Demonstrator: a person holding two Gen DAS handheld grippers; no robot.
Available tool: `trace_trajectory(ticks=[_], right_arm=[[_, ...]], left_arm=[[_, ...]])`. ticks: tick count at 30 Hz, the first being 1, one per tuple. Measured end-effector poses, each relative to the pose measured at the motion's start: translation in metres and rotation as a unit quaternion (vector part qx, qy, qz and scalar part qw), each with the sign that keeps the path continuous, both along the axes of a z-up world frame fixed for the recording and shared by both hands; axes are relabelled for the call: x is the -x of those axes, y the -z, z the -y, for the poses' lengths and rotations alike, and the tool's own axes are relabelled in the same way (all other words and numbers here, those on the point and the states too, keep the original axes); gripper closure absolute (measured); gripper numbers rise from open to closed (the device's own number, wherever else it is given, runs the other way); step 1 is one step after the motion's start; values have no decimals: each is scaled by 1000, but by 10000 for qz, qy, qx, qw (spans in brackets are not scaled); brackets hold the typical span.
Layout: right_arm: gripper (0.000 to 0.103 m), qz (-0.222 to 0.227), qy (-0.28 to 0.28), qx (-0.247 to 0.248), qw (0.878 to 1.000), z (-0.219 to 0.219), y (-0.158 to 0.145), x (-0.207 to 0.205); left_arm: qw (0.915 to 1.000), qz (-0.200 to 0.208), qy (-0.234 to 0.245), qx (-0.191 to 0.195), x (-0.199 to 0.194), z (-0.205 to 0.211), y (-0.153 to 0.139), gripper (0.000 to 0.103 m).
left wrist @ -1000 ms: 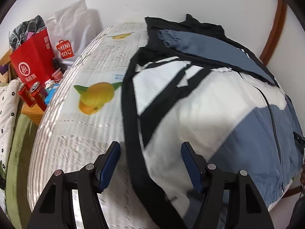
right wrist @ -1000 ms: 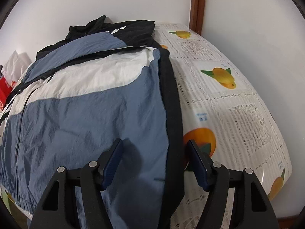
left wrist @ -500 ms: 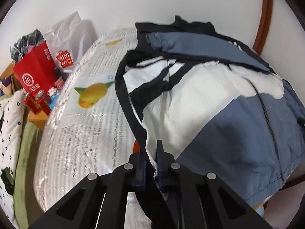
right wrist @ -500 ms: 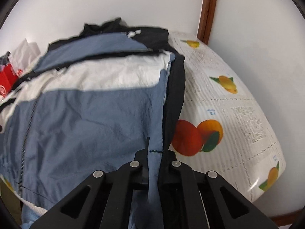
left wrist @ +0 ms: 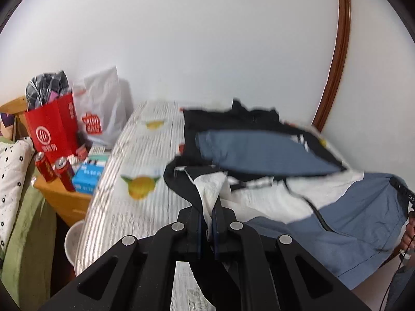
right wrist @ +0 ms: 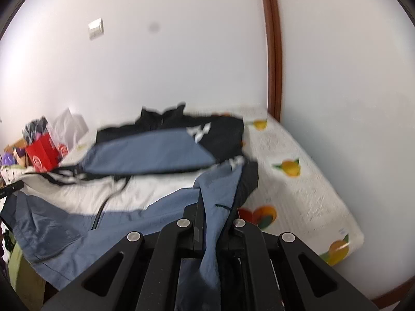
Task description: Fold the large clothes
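The jacket [left wrist: 259, 150] lies on the bed [left wrist: 135, 202], its long axis running from the near hem at 6 o'clock toward the black collar at 12 o'clock by the wall. The left gripper [left wrist: 207, 223] is clenched on a bunched white-and-black corner of thin, crinkled fabric, lifted off the striped, fruit-printed cover. The right gripper [right wrist: 212, 223] is clamped on the blue hem corner at the opposite side, which hangs in a soft fold between its pads.

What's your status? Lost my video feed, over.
Left gripper shut on jacket hem, white part. Right gripper shut on blue part. Hem lifted off the bed. Nothing blocking.
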State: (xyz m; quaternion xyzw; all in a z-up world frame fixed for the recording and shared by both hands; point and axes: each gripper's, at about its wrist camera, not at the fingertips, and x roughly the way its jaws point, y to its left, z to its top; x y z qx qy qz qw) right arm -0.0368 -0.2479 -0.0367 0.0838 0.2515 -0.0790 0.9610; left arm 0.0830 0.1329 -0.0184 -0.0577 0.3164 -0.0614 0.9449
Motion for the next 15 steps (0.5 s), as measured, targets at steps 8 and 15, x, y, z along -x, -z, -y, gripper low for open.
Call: trace_trajectory(ticks=[8, 15], right_arm=[[99, 303, 93, -207, 9993, 9, -35, -28], [99, 397, 185, -386, 9983, 16, -51, -84]], left_arm=[[9990, 345, -89, 260, -30, -3, -23, 97], [9984, 362, -254, 363, -85, -3, -31, 97]])
